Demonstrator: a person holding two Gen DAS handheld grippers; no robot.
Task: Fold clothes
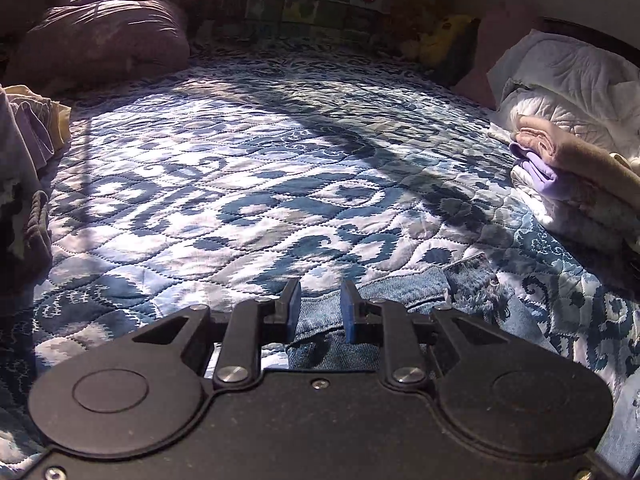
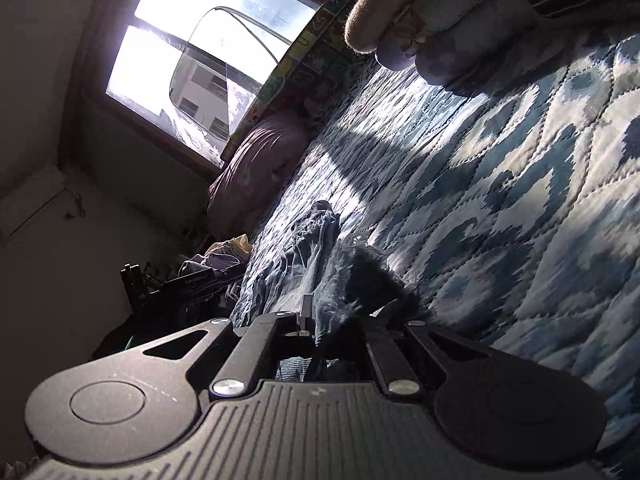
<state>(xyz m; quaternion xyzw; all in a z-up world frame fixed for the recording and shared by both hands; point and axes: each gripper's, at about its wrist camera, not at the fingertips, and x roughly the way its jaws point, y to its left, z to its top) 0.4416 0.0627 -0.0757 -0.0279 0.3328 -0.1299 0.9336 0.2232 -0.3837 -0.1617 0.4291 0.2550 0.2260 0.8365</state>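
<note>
A blue denim garment (image 1: 404, 292) with a frayed hem lies on the quilted bed just ahead of my left gripper (image 1: 321, 309). That gripper is open, its blue pads (image 1: 294, 306) hovering over the denim's near edge with nothing between them. In the tilted right wrist view, the same denim garment (image 2: 316, 240) runs away from my right gripper (image 2: 344, 320). Its frayed end is bunched between the fingers, which are shut on it and mostly hidden by fabric.
The blue-and-white quilt (image 1: 248, 184) covers the bed. A loose clothes pile (image 1: 28, 148) sits at the left edge and a folded stack (image 1: 568, 164) with white bedding at the right. A brown pillow (image 1: 104, 36) lies at the back under the window (image 2: 192, 52).
</note>
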